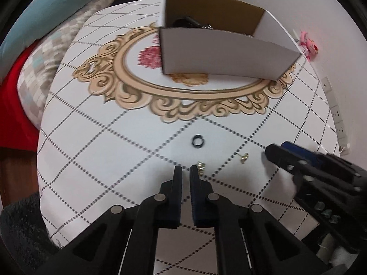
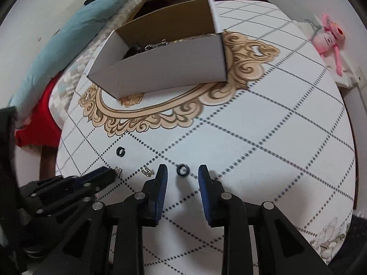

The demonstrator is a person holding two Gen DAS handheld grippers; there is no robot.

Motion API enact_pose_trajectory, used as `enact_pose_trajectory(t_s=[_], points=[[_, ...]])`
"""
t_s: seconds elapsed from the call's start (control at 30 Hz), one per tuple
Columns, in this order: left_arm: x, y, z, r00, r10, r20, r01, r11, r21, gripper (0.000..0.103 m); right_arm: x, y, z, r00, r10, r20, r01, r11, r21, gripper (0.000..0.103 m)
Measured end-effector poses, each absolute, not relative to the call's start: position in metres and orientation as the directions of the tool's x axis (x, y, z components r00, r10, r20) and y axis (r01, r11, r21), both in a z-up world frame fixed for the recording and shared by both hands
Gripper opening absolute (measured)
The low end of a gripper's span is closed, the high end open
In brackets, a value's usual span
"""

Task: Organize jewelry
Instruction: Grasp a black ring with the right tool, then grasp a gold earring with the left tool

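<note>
R claw (image 2: 182, 171) open round dark ring (image 2: 182, 169).

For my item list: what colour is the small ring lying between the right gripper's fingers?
The small ring is dark blue-black; the right wrist view shows it best.

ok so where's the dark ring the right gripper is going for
In the right wrist view the dark ring lies on the table between the open fingers of the right hand-held gripper, just right of a gold earring.
</note>
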State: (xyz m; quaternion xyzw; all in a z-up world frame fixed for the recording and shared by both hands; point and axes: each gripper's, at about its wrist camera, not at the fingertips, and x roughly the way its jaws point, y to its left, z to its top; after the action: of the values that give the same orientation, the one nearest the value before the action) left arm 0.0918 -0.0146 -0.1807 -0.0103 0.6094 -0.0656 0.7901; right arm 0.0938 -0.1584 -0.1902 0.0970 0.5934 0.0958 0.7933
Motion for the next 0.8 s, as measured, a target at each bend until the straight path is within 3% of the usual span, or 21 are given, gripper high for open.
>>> enact_pose_trajectory(t_s=[0.17, 0.23, 0.5, 0.63, 0.7, 0.8], points=[[0.086, 0.006, -0.174, 0.254, -0.124, -0.959, 0.068, 0.992, -0.111, 0.004, 0.094, -0.139, -0.195, 0.286, 0.182, -0.941, -0.105, 0.982, 0.158, 0.028], [0.085, 0.009, -0.173, 0.253, -0.132, -0.958, 0.059, 0.991, -0.121, 0.004, 0.092, -0.134, -0.195, 0.295, 0.154, -0.943, -0.135, 0.984, 0.118, 0.012], [0.081, 0.01, -0.169, 0.244, -0.211, -0.946, 0.059, 0.977, -0.203, 0.008, 0.087, -0.147, -0.192, 0.317, 0.159, -0.935, -0.093, 0.986, 0.136, 0.011], [0.086, -0.007, -0.171, 0.242, -0.184, -0.953, 0.084, 0.982, -0.168, 0.031, 0.085, -0.159, -0.187, 0.325, 0.167, -0.931, -0.06, 0.986, 0.155, 0.011], [0.088, -0.015, -0.174, 0.241, -0.156, -0.958, 0.098, 0.986, -0.136, 0.053, 0.084, -0.167, -0.186, 0.326, 0.171, -0.93, -0.044, 0.985, 0.166, 0.011], [0.089, -0.021, -0.18, 0.233, -0.127, -0.964, 0.117, 0.988, -0.102, 0.053, 0.083, -0.172, -0.185, 0.326, 0.17, -0.93, -0.034, 0.985, 0.168, 0.011]])
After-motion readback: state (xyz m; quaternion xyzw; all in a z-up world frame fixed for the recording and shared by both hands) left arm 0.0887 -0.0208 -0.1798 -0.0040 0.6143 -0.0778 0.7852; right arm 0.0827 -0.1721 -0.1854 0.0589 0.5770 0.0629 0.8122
